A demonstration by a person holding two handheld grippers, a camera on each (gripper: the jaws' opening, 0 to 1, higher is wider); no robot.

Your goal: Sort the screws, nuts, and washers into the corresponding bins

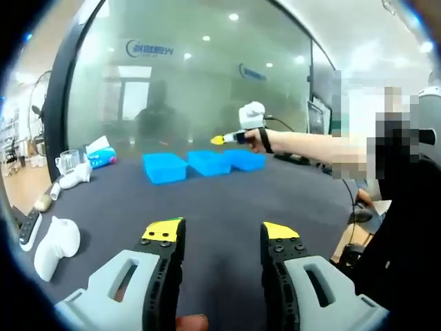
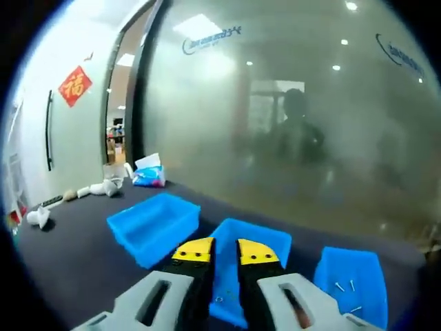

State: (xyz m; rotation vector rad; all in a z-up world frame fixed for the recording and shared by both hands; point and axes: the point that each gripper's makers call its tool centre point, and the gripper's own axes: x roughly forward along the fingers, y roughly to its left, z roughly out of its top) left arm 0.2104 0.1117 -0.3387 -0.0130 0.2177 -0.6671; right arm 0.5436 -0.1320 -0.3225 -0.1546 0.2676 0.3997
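Note:
Three blue bins stand in a row on the dark table: the left bin [image 1: 165,167] [image 2: 153,224], the middle bin [image 1: 209,163] [image 2: 265,241] and the right bin [image 1: 246,160] [image 2: 348,279]. A few thin screws [image 2: 344,287] lie in the right bin. My left gripper [image 1: 222,231] hangs open and empty over the near part of the table, well short of the bins. A person's hand holds my right gripper [image 1: 224,139] [image 2: 225,252] above the middle bin, its yellow-tipped jaws nearly together with nothing visible between them.
White gripper-like parts [image 1: 55,241], a remote [image 1: 29,229], a glass cup [image 1: 69,162] and a tissue pack [image 1: 102,155] [image 2: 148,176] lie along the table's left side. A frosted glass wall [image 1: 207,83] rises behind the bins. The person's arm [image 1: 310,145] reaches in from the right.

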